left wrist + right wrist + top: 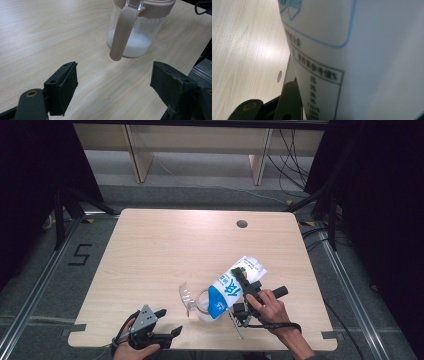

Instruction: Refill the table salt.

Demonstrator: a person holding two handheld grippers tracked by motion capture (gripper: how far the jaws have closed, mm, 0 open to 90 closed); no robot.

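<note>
We find the right gripper [246, 290] clamped on the milk carton [231, 288], tipped spout-down over the clear pitcher [202, 306], which holds a shallow white pool. The left gripper [161, 321], jaws apart and empty, rests just beside the pitcher. We advise keeping the spout over the pitcher's mouth and tilting gradually.

1. My left hand [134, 351] holds the left gripper [167, 322] low at the table's [150, 250] near edge, jaws spread wide.
2. My right hand [272, 310] holds the right gripper [241, 279] tilted, jaws clamped on a carton [231, 287].
</note>
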